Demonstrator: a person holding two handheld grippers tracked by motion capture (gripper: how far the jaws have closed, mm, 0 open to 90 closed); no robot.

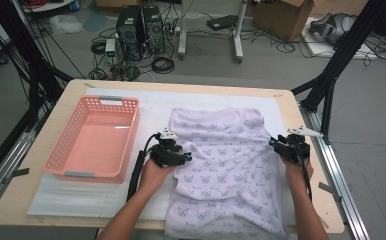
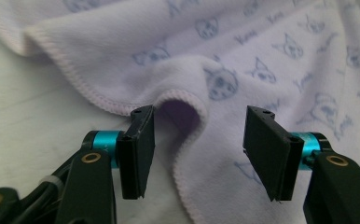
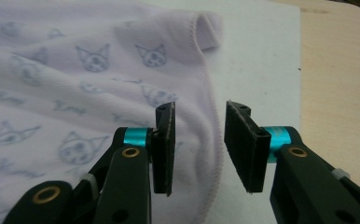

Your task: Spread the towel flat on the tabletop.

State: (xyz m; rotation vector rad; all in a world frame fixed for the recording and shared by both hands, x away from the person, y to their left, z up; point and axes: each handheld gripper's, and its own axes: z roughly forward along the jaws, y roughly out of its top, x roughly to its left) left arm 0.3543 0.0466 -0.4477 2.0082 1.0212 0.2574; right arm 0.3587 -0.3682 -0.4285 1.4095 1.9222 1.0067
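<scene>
Fingers (image 2: pixel 138 151) of the left gripper (image 2: pixel 197 154) are standing wide apart, gripping nothing, with a raised loop of the towel's (image 1: pixel 226 165) stitched hem sitting between them in the left gripper view. Over on the other side, the right gripper (image 3: pixel 197 151) is showing a narrower gap in the right gripper view, and the towel's hemmed edge is running straight through that gap without either pad pinching it.

From the high view, the left gripper (image 1: pixel 173 152) is hovering at the towel's 9 o'clock edge and the right gripper (image 1: pixel 288 145) is sitting at its 3 o'clock edge, one hand on each. That lilac towel, printed with little cat faces, is lying rumpled on the white mat (image 1: pixel 81 197), its long axis running from 12 o'clock down to 6 o'clock, the far end pointing away from the person and the near end spilling over the table's (image 1: pixel 26 190) front edge. A far corner is curling over on itself at 12 o'clock in the right gripper view.

Out at 9 o'clock from the towel, the pink basket (image 1: pixel 63 150) is resting on the mat, just beside the left gripper.
</scene>
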